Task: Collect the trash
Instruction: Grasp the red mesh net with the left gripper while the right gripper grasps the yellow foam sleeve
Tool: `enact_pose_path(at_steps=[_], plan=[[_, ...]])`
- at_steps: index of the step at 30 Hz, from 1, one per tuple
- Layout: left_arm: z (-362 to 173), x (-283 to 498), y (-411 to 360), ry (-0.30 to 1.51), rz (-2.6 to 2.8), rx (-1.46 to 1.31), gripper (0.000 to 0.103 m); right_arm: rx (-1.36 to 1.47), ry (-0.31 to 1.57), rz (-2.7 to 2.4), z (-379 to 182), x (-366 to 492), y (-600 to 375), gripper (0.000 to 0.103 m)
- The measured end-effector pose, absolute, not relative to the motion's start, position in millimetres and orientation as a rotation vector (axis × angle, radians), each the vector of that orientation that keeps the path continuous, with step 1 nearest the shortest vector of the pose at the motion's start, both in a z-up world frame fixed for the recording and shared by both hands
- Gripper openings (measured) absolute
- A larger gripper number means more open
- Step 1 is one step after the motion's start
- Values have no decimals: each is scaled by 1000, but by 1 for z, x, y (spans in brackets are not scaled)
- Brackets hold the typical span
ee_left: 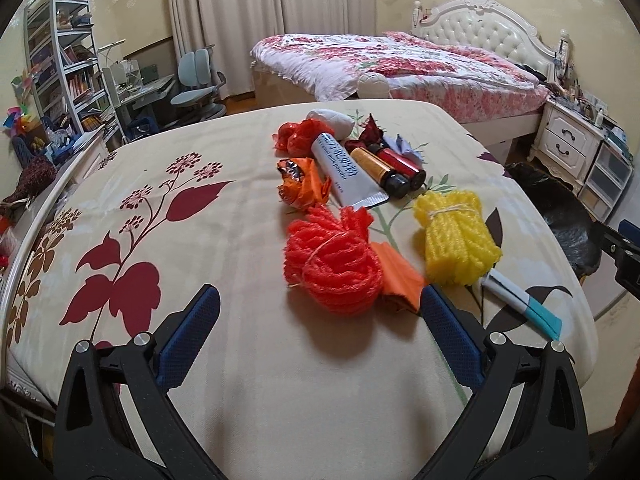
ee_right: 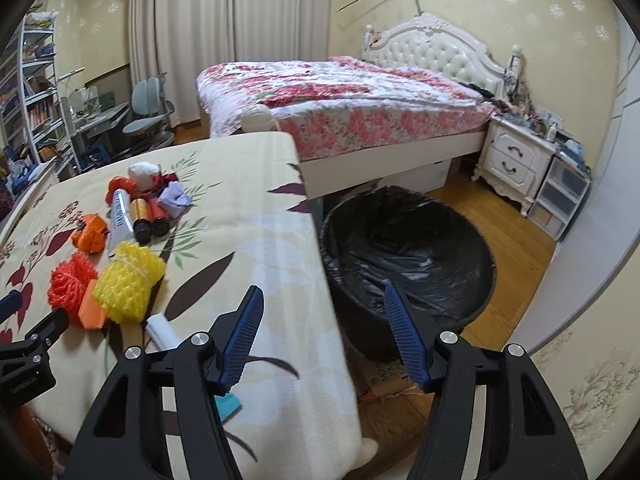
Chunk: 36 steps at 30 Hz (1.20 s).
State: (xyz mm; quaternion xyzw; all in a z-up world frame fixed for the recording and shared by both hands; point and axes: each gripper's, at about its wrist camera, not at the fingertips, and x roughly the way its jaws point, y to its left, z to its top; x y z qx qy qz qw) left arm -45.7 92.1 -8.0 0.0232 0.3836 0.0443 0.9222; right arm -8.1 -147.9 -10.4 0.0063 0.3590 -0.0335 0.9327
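Left wrist view has the left gripper (ee_left: pixel 320 304) spread wide and empty over the floral cloth (ee_left: pixel 224 216), its blue pads flanking the red net bundle (ee_left: pixel 332 264) and an orange scrap (ee_left: pixel 400 276). Beyond lie a yellow net bundle (ee_left: pixel 456 240), a white tube (ee_left: pixel 344 170) and two small bottles (ee_left: pixel 396 170). Only the right wrist view shows the black-lined bin (ee_right: pixel 408 256) fully, on the floor beside the cloth; the right gripper (ee_right: pixel 324 320), partly open and empty, straddles the cloth's edge and the bin's rim.
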Motion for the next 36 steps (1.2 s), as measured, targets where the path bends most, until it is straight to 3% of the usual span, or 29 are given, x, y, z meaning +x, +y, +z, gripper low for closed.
enact_pose_path(at_steps=[16,19,23,29,36], plan=[[-11,-28,104,798,111,19,97,15,771,-16,-19,-1,-129,62],[-13,-20,104,816,108,19,84,29,772,3,-19,2,-125,62],[-17,-16,103,826,91,17,83,23,776,28,-20,6,-115,62],[-19,-14,108,844,-7,-60,54,21,775,53,-18,8,-105,63],[-16,-17,109,832,-12,-63,42,13,768,65,-15,8,-98,63]])
